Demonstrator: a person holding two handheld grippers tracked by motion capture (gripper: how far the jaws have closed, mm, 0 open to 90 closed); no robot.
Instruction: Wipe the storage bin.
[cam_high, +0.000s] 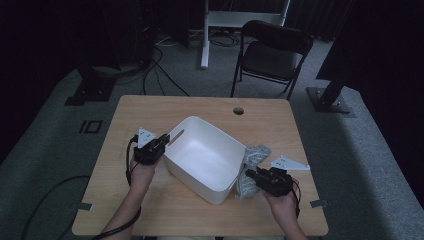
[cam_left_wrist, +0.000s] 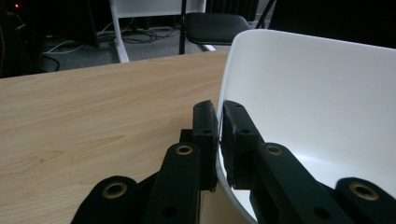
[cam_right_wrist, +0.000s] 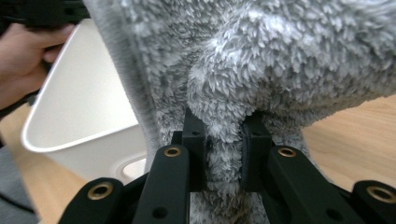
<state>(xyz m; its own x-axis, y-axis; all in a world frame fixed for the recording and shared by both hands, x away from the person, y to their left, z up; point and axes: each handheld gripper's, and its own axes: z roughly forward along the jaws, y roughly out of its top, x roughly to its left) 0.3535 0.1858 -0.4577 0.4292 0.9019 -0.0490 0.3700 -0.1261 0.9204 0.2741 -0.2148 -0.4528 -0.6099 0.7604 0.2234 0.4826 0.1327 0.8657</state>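
A white plastic bin (cam_high: 202, 155) stands tilted on the wooden table (cam_high: 150, 110), its opening turned up and toward the person. My left gripper (cam_high: 159, 144) is shut on the bin's left rim (cam_left_wrist: 229, 84), one jaw outside the wall and one inside. A fluffy grey towel (cam_high: 252, 167) hangs bunched against the bin's right side. My right gripper (cam_high: 251, 174) is shut on a fold of the towel (cam_right_wrist: 261, 60), which drapes over both jaws; the bin (cam_right_wrist: 79, 112) lies just beyond it.
A black folding chair (cam_high: 272, 52) stands on the carpet behind the table, next to a white desk leg (cam_high: 205, 35). Cables run over the floor at the left. The table has a round cable hole (cam_high: 238, 110) near its far edge.
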